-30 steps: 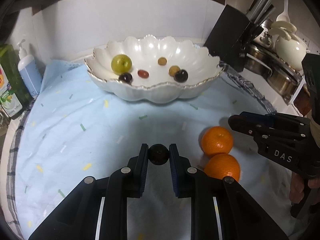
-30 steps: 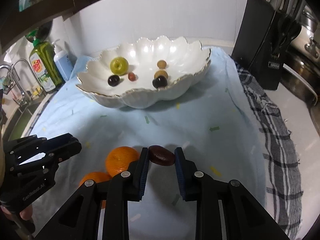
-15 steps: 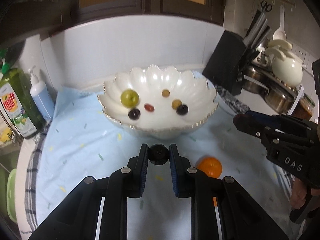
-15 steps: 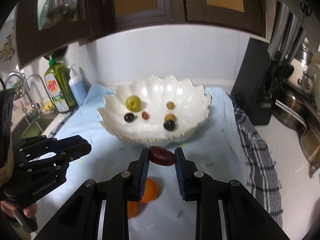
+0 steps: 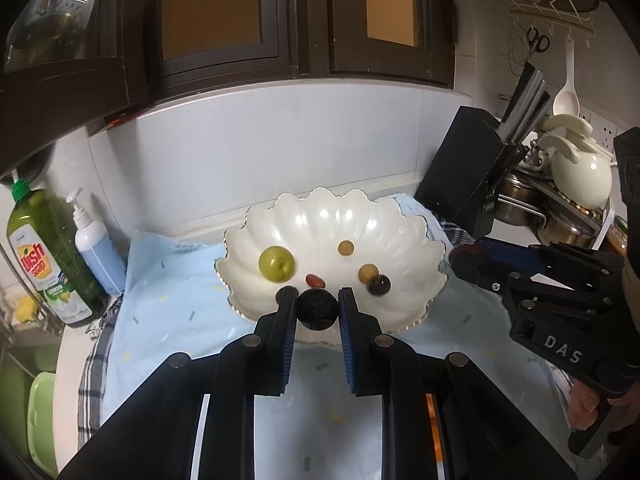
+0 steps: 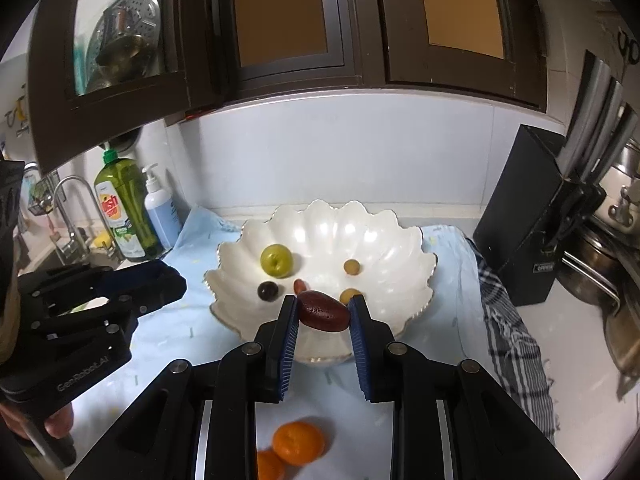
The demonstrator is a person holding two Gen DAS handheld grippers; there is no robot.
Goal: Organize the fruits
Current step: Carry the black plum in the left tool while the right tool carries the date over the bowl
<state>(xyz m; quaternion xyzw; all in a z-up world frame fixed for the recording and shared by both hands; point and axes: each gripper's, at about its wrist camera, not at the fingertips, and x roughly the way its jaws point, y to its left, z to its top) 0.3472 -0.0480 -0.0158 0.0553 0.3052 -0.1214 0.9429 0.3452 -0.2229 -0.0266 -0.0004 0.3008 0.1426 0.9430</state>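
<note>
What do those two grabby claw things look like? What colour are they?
Both are black plastic. The left gripper and right gripper each have two flat fingers lined with ribbed blue pads and round silver screws. White letters "DAS" mark the right one's side; "GenRobot.AI" marks the left's. Bare fingers hold the handles. No cables show.

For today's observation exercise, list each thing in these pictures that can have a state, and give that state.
left gripper: shut on black grape
black grape: held above the cloth
right gripper: shut on dark red fruit
dark red fruit: held, lifted
white bowl: upright, holding fruit
two oranges: lying on the cloth
</note>
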